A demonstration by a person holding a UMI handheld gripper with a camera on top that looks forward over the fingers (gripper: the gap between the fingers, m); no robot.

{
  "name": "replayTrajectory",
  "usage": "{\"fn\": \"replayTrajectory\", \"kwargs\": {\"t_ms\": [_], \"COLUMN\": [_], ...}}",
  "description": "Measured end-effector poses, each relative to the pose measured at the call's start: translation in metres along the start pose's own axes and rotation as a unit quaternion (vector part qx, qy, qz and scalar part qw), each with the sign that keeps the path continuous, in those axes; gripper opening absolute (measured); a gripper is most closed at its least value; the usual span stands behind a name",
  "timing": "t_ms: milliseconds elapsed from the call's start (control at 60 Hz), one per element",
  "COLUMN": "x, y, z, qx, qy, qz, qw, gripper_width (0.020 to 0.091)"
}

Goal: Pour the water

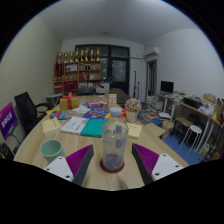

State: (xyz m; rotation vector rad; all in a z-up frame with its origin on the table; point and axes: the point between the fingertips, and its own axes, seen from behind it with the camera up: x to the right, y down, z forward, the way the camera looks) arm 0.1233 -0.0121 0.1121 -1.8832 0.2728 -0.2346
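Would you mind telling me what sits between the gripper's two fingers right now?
In the gripper view, a clear plastic bottle stands upright between the fingers on the round wooden table.

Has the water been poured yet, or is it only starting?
Only starting, it seems. Done: the gripper has reached the clear bottle, which stands upright between its fingers. In hand: the grasp, though whether the pads already press on it is hard to tell. Left: lifting, tilting and pouring, perhaps into the green cup on the table. No water is flowing.
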Motion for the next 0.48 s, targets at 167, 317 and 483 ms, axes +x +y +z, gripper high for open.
{"fn": "replayTrajectory", "kwargs": {"t_ms": [167, 317, 483], "x": [-0.026, -0.064, -0.087], "y": [-0.014, -0.014, -0.020], "z": [-0.101, -0.213, -0.310], "qx": [-0.013, -0.032, -0.033], "qy": [0.011, 0.016, 0.029], "qz": [0.006, 0.035, 0.033], "qw": [1.000, 0.999, 0.998], "gripper_width": [0.0845, 0.0845, 0.0844]}}
